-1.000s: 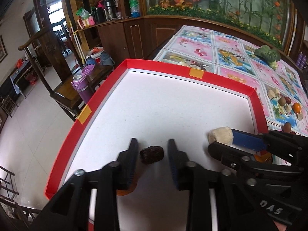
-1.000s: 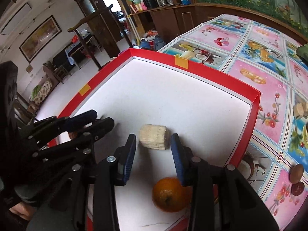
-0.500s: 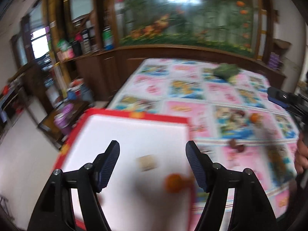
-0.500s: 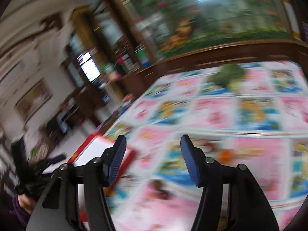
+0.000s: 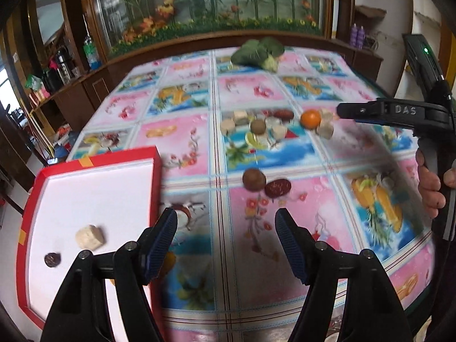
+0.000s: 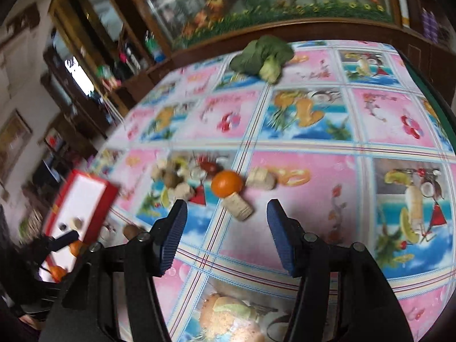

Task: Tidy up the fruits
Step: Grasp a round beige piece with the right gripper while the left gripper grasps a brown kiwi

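My left gripper [image 5: 226, 245] is open above the flowered tablecloth, just right of the red-rimmed white tray [image 5: 154, 188]. In the tray lie a pale chunk [image 5: 89, 237] and a dark date [image 5: 52, 259]; an orange [image 5: 166, 260] peeks from behind my left finger. A brown round fruit [image 5: 253, 180] and a red date [image 5: 278, 187] lie ahead of the left gripper. My right gripper [image 6: 227, 230] is open and empty, hovering short of an orange [image 6: 227, 183] and a pale cylinder [image 6: 238, 205]. Further left sits a pile of mixed pieces [image 6: 176, 178].
A leafy green vegetable [image 5: 258, 52] lies at the table's far end. A hand [image 5: 430, 182] holds the right gripper's handle at the right edge. Dark wooden cabinets and a glass display line the back wall. The table edge [image 6: 427, 85] runs down the right side.
Both grippers have left the tray and swung right over the tablecloth. The pale chunk and the date stay in the tray, released. Both jaws now stand wider apart.
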A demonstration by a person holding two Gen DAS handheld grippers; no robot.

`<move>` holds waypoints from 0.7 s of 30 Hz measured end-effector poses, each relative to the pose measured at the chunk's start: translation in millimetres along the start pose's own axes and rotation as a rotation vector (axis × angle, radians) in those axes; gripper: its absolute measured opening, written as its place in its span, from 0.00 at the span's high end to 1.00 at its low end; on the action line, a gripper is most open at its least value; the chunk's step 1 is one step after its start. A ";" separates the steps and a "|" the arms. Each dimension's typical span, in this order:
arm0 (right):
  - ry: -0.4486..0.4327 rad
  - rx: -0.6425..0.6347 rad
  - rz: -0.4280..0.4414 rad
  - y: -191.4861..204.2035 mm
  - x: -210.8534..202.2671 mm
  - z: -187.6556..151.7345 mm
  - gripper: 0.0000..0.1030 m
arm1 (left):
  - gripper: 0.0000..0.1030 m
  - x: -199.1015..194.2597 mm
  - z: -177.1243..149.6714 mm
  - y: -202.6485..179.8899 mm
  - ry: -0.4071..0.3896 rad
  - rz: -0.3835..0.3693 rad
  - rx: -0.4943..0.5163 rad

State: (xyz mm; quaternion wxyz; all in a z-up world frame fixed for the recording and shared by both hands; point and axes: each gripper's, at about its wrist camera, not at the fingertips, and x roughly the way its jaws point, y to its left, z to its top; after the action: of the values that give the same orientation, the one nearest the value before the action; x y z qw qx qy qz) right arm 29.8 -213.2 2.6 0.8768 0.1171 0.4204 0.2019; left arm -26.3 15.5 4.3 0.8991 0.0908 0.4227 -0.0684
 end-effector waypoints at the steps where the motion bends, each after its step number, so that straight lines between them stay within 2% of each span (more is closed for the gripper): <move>1: 0.008 -0.014 -0.007 2.1 4.0 -1.8 0.42 | 0.31 1.2 -0.9 -0.3 0.003 -0.007 0.003; 4: 0.014 -0.043 -0.063 5.6 14.7 -3.2 0.42 | 0.31 2.8 -2.0 -0.6 0.007 -0.012 0.004; 8: 0.046 -0.059 -0.097 5.0 28.6 -3.6 0.46 | 0.31 12.6 2.6 1.2 0.035 -0.002 0.018; 10: 0.057 -0.073 -0.107 6.5 33.8 -4.1 0.52 | 0.31 18.4 5.7 1.4 0.047 -0.008 0.014; 14: 0.069 -0.097 -0.134 10.7 41.0 -5.5 0.71 | 0.31 28.7 12.3 -3.9 0.069 -0.026 0.031; 21: 0.064 -0.075 -0.123 10.5 36.6 -4.9 0.76 | 0.31 53.4 22.9 -8.3 0.115 -0.019 0.046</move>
State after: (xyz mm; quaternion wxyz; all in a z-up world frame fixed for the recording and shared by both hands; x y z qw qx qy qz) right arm 44.0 -187.1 -21.7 0.8774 0.0514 0.4468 0.1670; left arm 23.0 -0.2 -23.5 0.8703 0.1110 0.4730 -0.0812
